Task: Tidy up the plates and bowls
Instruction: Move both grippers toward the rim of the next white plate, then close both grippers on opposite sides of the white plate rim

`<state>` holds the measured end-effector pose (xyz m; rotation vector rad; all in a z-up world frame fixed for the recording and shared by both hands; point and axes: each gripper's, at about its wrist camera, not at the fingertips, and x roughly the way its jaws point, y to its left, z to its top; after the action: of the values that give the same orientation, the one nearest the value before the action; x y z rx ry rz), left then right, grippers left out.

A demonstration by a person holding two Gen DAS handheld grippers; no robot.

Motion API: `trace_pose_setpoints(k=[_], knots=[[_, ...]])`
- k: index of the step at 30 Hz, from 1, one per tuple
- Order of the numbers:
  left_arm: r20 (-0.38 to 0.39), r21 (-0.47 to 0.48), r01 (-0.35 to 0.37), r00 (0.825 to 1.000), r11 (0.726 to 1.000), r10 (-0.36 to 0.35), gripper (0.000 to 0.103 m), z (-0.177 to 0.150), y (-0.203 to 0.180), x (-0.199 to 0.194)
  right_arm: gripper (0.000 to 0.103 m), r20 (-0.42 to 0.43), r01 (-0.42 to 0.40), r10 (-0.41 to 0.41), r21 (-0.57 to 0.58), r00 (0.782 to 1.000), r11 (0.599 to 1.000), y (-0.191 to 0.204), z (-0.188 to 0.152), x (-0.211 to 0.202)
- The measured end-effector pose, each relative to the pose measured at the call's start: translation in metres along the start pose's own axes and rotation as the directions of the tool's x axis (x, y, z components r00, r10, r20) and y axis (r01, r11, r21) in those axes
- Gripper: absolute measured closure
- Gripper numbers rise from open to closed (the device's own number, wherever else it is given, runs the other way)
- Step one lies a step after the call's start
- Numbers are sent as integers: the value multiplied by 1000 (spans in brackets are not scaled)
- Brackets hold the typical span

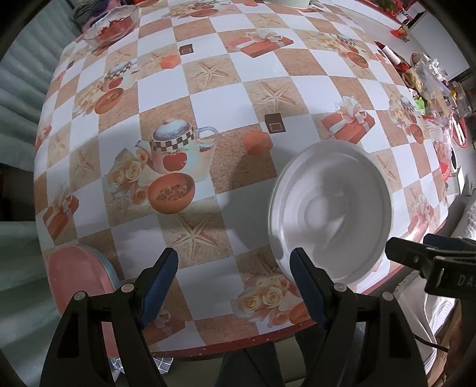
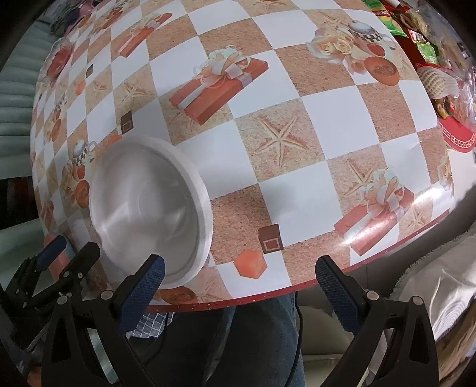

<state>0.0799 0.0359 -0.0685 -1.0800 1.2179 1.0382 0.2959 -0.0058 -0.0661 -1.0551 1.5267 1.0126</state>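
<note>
L hand-held gripper [image 1: 235, 271] spread wide, nothing btwn fingers, hovering over counter [image 1: 208, 89] near its front edge. R hand-held gripper [image 2: 240, 272] also wide apart, empty. White bowl [image 1: 330, 214] sits upright on counter, just beside L gripper's right finger; can't tell if touching. Pink plate [image 1: 74, 274] at counter's left edge.

The pink plate [image 1: 76, 275] is cut off by the table's [image 1: 267, 338] edge and the left gripper's [image 1: 233, 287] finger (the glass bowl's [image 1: 111, 25] contents are too small to tell).
</note>
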Motion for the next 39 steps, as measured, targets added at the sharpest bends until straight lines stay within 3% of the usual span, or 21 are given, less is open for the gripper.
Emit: trace_pose_setpoints(k=[20, 39], knots=[[-29, 41, -29, 999, 999, 31, 22, 23, -27, 27, 1, -4, 14, -14, -16, 1000, 1000, 9, 21, 7], [-73, 28, -39, 996, 999, 41, 22, 36, -16, 66, 1, -57, 65, -66, -22, 996, 998, 36, 61, 39]])
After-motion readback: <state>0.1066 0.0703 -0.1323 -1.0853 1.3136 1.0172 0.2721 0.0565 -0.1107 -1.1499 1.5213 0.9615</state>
